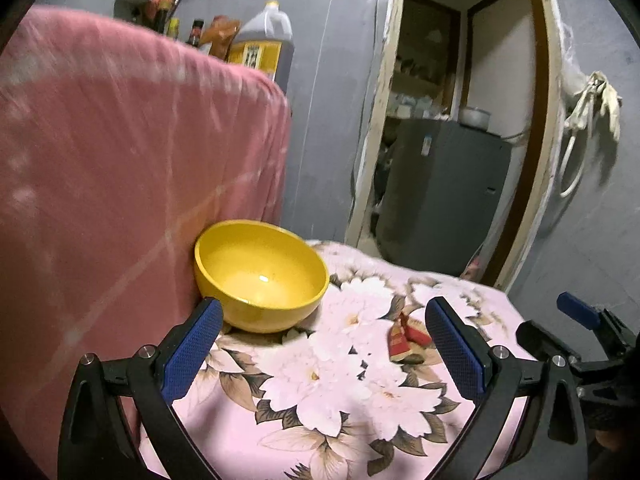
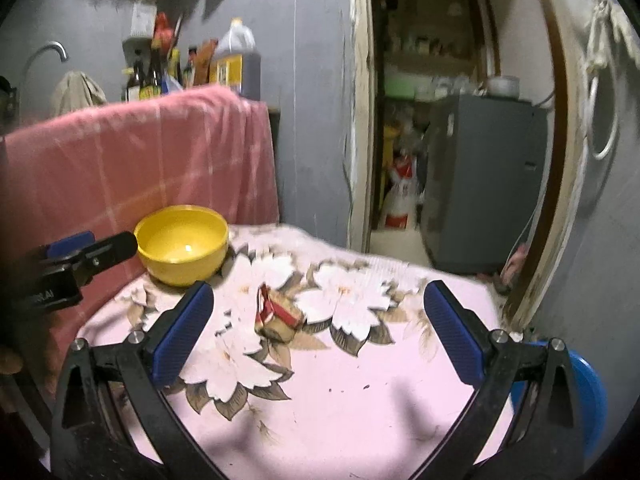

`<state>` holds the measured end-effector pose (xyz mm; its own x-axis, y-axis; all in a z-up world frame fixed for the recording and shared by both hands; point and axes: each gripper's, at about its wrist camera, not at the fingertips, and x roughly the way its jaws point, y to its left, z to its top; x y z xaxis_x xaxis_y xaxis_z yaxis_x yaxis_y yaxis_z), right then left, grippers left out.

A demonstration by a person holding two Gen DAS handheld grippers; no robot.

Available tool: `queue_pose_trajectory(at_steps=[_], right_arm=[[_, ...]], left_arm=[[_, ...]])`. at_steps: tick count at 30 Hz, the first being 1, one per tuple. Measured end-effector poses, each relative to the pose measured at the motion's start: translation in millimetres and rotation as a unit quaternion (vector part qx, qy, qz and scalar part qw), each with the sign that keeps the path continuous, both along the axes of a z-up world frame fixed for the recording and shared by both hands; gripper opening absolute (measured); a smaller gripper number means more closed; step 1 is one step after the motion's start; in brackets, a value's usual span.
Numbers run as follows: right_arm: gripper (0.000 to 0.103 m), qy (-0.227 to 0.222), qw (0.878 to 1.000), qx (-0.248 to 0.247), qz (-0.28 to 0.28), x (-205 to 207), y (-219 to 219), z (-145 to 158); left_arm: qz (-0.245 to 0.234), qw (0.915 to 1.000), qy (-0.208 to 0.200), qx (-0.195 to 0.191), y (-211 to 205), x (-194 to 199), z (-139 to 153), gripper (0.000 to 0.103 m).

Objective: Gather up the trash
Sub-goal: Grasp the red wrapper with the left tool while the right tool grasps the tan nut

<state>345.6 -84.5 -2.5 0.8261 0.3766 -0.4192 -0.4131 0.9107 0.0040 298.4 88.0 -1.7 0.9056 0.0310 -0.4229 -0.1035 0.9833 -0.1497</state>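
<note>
While both grippers hang above the floral cloth (image 2: pixel 360 392), I take the yellow bowl (image 1: pixel 260 276) as my landmark. It sits empty at the cloth's far left, touching the pink drape (image 1: pixel 120 160) behind it. The trash, a crumpled red and tan wrapper (image 2: pixel 278 312), lies on the cloth to the right of the bowl and nearer to me, apart from it. My left gripper (image 1: pixel 324 340) is spread wide and holds nothing; its left pad crosses the bowl's near side in view, its right pad sits just right of the wrapper. My right gripper (image 2: pixel 320 324) is also spread wide and empty, with the wrapper between its pads, closer to the left one. Beyond the bowl's right stands an open doorway (image 1: pixel 460 120).
</note>
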Motion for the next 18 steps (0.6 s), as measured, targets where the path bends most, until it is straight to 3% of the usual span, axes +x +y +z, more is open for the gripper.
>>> queue_pose_trajectory(at_steps=[6,14,16,18], right_arm=[[0.103,0.070,0.997,-0.035,0.022,32.9,15.0,-23.9],[0.066,0.162,0.980,-0.087,0.074,67.6,41.8,-56.8],[0.052,0.179,0.975,-0.099,0.086,74.2,47.7,-65.5],[0.049,0.199,0.970,-0.105,0.097,81.8,53.2,-73.5]], left_arm=[[-0.002,0.9992,0.039,-0.010,4.5,20.2,-12.7,0.099],[-0.006,0.9962,0.079,-0.037,10.5,36.3,-26.0,0.097],[-0.009,0.9956,0.085,-0.039,10.2,38.5,-27.5,0.095],[-0.009,0.9950,0.092,-0.037,9.6,40.2,-28.8,0.092]])
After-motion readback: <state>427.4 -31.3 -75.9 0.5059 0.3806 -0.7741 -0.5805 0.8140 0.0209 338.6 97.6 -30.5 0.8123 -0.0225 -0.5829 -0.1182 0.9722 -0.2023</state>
